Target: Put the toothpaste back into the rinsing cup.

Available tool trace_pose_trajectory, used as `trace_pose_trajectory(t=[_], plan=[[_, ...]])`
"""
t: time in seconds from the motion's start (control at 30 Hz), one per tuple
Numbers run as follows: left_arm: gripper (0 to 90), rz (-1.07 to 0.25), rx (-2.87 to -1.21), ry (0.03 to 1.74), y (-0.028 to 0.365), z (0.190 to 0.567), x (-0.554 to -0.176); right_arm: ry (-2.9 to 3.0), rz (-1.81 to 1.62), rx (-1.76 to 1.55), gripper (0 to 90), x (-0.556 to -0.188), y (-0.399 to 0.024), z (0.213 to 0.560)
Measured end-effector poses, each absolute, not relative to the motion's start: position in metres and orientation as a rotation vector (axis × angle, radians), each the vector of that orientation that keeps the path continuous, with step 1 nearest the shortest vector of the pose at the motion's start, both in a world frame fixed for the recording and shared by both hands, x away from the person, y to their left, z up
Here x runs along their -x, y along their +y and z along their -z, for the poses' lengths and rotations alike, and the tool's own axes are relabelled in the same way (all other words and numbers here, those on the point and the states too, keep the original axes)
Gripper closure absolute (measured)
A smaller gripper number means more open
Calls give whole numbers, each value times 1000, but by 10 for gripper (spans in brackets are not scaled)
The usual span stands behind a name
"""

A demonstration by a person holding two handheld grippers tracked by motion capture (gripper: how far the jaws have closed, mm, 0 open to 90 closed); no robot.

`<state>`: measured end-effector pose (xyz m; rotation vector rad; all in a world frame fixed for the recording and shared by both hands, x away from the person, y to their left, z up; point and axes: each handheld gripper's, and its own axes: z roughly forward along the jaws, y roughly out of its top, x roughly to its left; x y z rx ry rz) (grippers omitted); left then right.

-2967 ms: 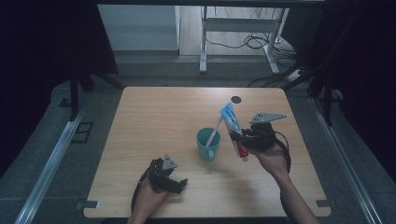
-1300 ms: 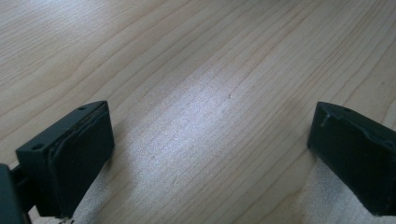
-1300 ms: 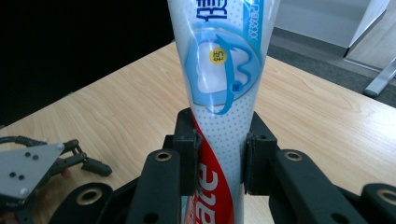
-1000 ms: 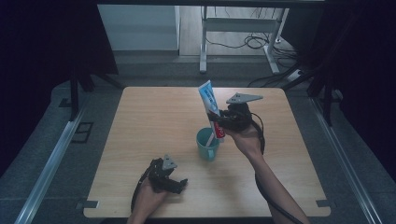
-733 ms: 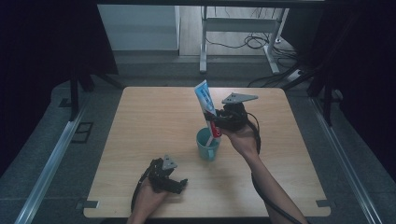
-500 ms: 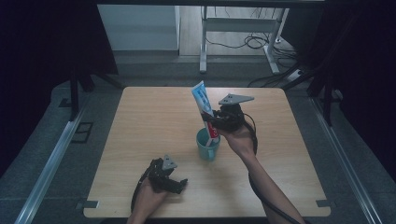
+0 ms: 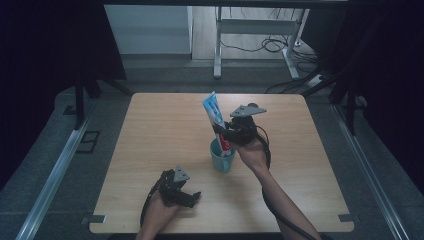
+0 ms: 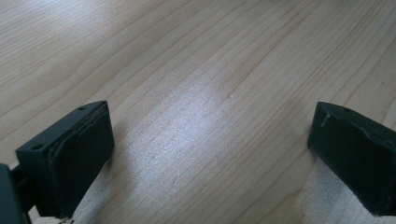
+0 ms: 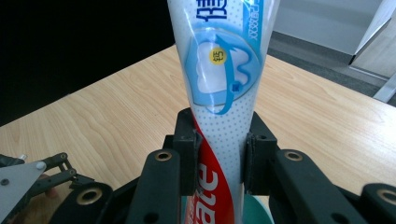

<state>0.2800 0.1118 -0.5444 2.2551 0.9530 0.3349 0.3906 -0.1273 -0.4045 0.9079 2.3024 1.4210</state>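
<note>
A toothpaste tube [image 7: 216, 115], white, blue and red, stands tilted with its lower end inside the teal cup [image 7: 222, 159] at the table's middle. My right gripper [image 7: 231, 136] is shut on the tube just above the cup's rim. In the right gripper view the two black jaws pinch the tube [image 9: 219, 107] on both sides, and the cup's rim [image 9: 259, 205] shows just below. My left gripper [image 7: 186, 196] rests on the table near the front edge, open. In the left gripper view its pads [image 8: 74, 154] stand wide apart over bare wood, nothing between them.
The wooden table [image 7: 150, 130] has bare room left and right of the cup. Beyond the far edge are a metal desk frame [image 7: 217, 45] and cables on the floor. Dark curtains flank both sides. The left gripper [image 9: 28, 179] shows at the right gripper view's lower left.
My right gripper has carried the tube leftward and down over the cup, so the tube's lower end now sits in the cup. The left gripper has not moved.
</note>
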Motion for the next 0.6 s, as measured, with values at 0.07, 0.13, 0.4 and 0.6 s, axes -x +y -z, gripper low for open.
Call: trace_pose_trajectory(t=[0.07,0.13,0.4,0.6], plan=[[6,-334,-2254,954,112,544,-280,2304,-1424,-912,710,-391,-128,408],[6,-334,-2253,954,112,544,-280,2307,-1424,-914,709,-391,-128,411],[6,-333,-2257,952,112,544,-280,2314,-1426,-935,709,-391,-129,425],[6,-333,-2255,954,112,544,-280,2319,-1425,-940,708,-391,-129,434]])
